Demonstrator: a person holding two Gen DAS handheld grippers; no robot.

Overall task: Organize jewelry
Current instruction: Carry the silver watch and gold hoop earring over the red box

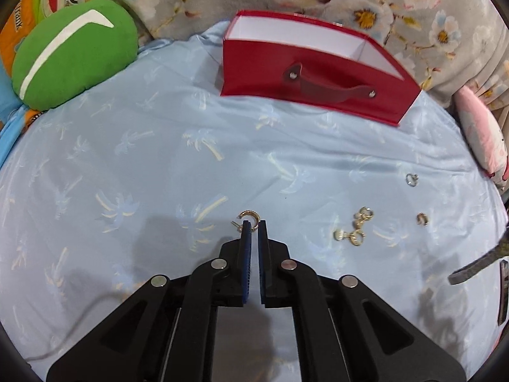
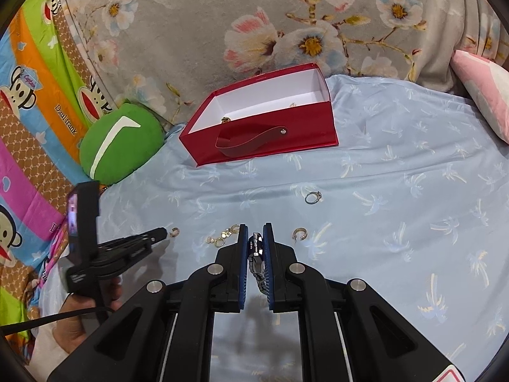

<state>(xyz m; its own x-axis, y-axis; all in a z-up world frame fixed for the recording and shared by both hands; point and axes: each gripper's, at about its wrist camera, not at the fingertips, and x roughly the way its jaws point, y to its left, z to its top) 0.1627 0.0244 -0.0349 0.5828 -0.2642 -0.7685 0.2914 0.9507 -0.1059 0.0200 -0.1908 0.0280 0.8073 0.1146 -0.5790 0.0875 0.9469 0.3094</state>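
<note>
My left gripper (image 1: 254, 225) is almost shut, its tips at a gold hoop earring (image 1: 248, 215) on the blue sheet; whether it grips it is unclear. It also shows in the right wrist view (image 2: 160, 233) beside that earring (image 2: 174, 231). My right gripper (image 2: 255, 229) is shut on a dark metal bracelet (image 2: 257, 256). A red box (image 1: 305, 73) with a white inside stands open at the back and holds small pieces (image 2: 226, 120). A gold cluster (image 1: 354, 227), a small gold earring (image 1: 422, 219) and a silver ring (image 1: 412, 179) lie loose.
A green cushion (image 1: 70, 54) lies at the back left, and a pink pillow (image 1: 483, 140) at the right. A floral grey cover (image 2: 222, 16) rises behind the box. A colourful cartoon sheet (image 2: 31, 111) is on the left.
</note>
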